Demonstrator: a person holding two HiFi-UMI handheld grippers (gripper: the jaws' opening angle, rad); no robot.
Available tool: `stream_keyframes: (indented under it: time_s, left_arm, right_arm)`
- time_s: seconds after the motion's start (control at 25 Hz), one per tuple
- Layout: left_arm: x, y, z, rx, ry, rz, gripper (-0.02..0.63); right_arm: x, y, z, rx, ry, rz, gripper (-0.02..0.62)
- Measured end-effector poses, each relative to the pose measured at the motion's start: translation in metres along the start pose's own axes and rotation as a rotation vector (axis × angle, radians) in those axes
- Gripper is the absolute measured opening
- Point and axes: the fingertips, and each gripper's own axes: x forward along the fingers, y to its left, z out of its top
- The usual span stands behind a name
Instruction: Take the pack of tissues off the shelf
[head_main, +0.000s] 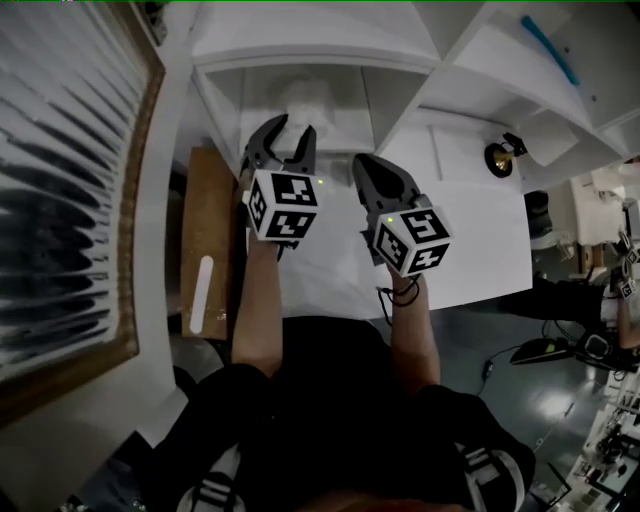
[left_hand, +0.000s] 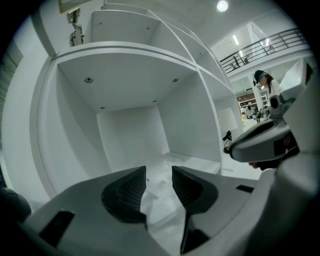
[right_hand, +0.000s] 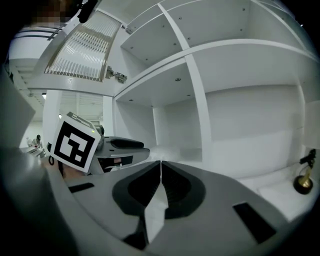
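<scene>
The soft, crinkly white pack of tissues lies in the smooth white shelf's upper-centre compartment, unpinched at the left gripper's spread ribbed jaws, while the right gripper is clamped together empty and a small brass ornament stands at right.

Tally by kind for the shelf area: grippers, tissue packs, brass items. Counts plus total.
Grippers: 2 (left gripper, right gripper)
Tissue packs: 1 (pack of tissues, in the shelf cubby)
Brass items: 1 (small brass object)
Total: 4
</scene>
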Motion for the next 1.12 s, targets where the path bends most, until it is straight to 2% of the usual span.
stream_keyframes:
  time_s: [0.32,0.36,0.44,0.52,0.88,1.12]
  left_arm:
    - [0.018,0.004,-0.012,-0.020,0.072,0.035,0.152]
    - [0.018,0.005,-0.012,-0.018,0.075,0.045,0.136]
    - [0.015,0.007,-0.013,-0.010,0.072,0.072,0.020]
    - [0.013,0.007,-0.014,-0.007,0.067,0.078,0.017]
    - [-0.024,0.007,0.009,-0.099,-0.052,0.084,0.017]
    - [-0.052,0.003,0.016,-0.141,-0.087,0.056,0.017]
  right_arm:
    - [0.002,-0.013,-0.005,0.018,0.018,-0.014,0.023]
    - [0.002,-0.012,-0.005,0.018,0.019,-0.011,0.023]
    - [0.003,-0.010,-0.004,0.016,0.021,-0.004,0.023]
    - [0.002,-0.008,-0.003,0.015,0.018,0.000,0.023]
    - [-0.010,0.013,0.013,-0.007,-0.018,0.023,0.023]
    - [-0.024,0.030,0.028,-0.034,-0.055,0.032,0.023]
